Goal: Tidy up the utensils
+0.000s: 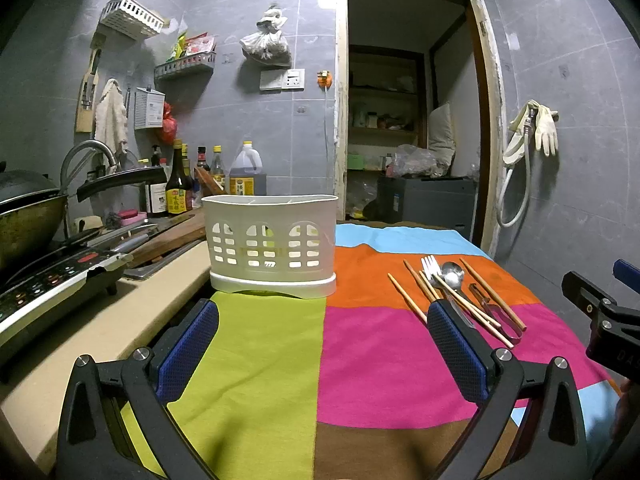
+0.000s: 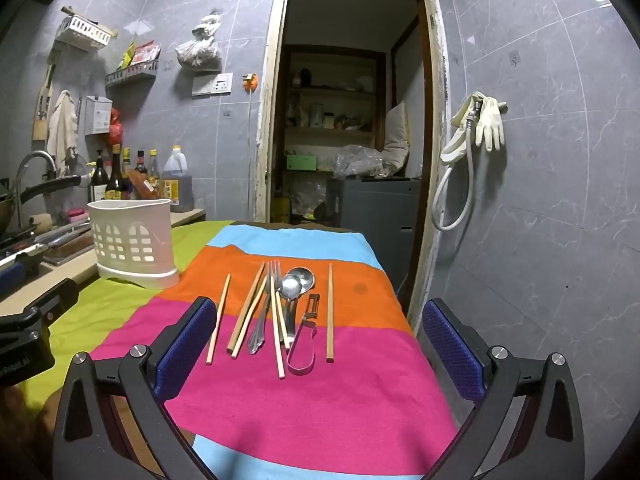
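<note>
On the counter, a cloth (image 2: 320, 360) of lime, orange, pink, blue and brown blocks lies spread flat. At its far left, on the lime block, stands a white plastic utensil holder (image 1: 270, 242) with arched cut-outs, upright; what its compartments hold cannot be made out. To the right, well apart from the holder, the utensils lie in a loose row across the orange and pink blocks: wooden chopsticks (image 2: 218, 320), a metal fork (image 2: 264, 308), two metal spoons (image 2: 296, 280) with bowls at the far end, and a metal peeler (image 2: 306, 336) just beside them. One more chopstick (image 2: 329, 312) lies alone at the right end of the row.

The left gripper (image 1: 322, 356) hovers over the near part of the cloth, facing the holder, its blue pads (image 1: 188, 348) wide apart with nothing between them. The right gripper (image 2: 320, 356) hovers near the utensils, facing them, its pads (image 2: 452, 348) likewise spread wide and touching nothing. Left of the cloth, on the bare counter, sit a wok (image 1: 28, 216), an induction cooker (image 1: 52, 280) and sauce bottles (image 1: 178, 184) against the tiled wall.
</note>
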Action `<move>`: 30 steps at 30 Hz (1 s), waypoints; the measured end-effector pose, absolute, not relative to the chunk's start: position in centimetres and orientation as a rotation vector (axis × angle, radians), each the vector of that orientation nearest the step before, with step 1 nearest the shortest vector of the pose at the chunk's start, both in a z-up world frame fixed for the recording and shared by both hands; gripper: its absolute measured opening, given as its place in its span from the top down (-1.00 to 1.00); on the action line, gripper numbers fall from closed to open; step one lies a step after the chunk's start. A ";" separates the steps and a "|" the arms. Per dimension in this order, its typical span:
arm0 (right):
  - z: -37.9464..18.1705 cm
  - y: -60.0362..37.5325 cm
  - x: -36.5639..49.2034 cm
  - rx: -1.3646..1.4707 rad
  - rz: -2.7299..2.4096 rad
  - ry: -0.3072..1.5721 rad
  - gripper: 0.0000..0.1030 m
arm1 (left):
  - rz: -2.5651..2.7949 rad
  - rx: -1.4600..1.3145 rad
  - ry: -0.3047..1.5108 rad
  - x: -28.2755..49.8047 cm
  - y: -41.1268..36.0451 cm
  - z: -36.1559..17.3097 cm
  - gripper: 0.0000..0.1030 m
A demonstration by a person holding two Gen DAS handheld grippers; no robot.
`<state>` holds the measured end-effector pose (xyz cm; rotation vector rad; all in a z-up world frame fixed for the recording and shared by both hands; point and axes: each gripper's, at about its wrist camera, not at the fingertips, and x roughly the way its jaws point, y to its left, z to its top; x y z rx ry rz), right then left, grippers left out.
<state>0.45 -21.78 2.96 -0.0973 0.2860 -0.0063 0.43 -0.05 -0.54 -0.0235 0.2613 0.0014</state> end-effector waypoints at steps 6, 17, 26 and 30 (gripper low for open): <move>3.0 -21.7 0.5 -0.098 -0.006 0.287 -1.00 | 0.003 -0.022 0.264 0.7 -0.7 -0.7 -0.98; 2.9 -21.5 0.5 -0.097 -0.006 0.286 -1.00 | 0.000 -0.022 0.265 0.6 -0.9 -0.7 -0.98; 3.0 -21.5 0.6 -0.098 -0.006 0.286 -1.00 | 0.001 -0.022 0.266 0.6 -0.9 -0.7 -0.98; 3.0 -21.5 0.6 -0.097 -0.006 0.287 -1.00 | -0.004 -0.021 0.267 0.6 -1.5 -0.7 -0.98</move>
